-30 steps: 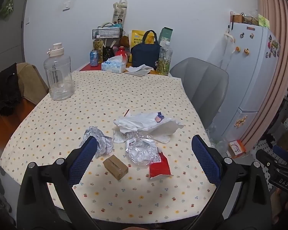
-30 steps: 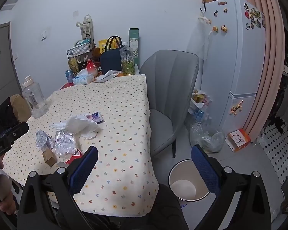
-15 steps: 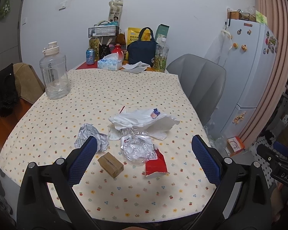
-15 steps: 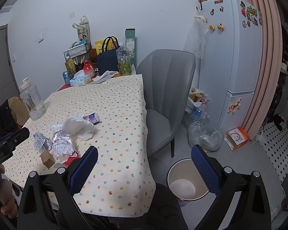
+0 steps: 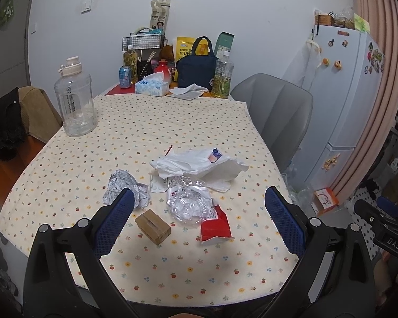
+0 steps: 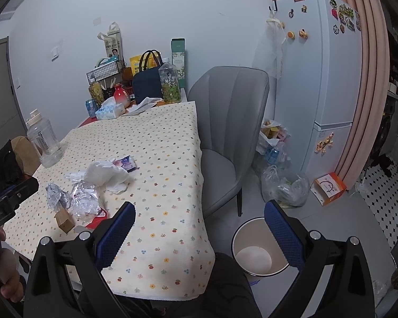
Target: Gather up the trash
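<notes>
Crumpled paper, clear plastic and a small box lie heaped near the table's front edge.
All look light and yielding; the stiff box should pinch best across its sides. Left gripper hovers above, spread wide and empty; right gripper likewise, over the bin.

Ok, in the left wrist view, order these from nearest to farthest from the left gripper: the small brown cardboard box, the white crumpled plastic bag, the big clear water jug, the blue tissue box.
1. Small brown cardboard box: just ahead of the left gripper, between its open fingers.
2. White crumpled plastic bag: mid-table, centre.
3. Big clear water jug: far left edge.
4. Blue tissue box: far end, by the wall clutter.
</notes>
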{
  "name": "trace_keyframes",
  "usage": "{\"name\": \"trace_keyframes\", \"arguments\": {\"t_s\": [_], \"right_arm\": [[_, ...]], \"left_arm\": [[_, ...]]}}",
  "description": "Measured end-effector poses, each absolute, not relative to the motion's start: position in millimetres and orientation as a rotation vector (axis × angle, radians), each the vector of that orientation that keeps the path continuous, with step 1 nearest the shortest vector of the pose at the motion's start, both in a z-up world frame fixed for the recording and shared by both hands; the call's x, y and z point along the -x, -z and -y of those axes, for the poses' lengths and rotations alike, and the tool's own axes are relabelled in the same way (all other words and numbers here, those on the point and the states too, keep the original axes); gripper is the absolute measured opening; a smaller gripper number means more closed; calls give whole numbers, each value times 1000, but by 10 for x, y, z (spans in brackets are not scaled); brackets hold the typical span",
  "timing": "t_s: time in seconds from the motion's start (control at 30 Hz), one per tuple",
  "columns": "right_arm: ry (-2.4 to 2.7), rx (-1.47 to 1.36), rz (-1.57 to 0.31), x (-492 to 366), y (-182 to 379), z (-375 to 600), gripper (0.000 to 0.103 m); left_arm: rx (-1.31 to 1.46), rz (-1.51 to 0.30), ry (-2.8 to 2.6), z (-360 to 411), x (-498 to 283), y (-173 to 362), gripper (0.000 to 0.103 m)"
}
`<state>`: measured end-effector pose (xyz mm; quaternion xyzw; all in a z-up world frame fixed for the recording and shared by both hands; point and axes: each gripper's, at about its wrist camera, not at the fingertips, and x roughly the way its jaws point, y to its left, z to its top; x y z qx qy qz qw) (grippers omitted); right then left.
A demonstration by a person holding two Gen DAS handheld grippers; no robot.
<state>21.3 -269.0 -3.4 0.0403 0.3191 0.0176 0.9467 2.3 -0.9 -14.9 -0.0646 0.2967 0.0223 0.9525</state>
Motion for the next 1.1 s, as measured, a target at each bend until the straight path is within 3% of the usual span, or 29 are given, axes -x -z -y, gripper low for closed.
{"name": "trace_keyframes", "arguments": {"t_s": [1.1], "right_arm": [[-31, -92, -653, -222, 60, 2738, 95]], "left_arm": [[139, -612, -46, 0, -40, 199, 97]]}}
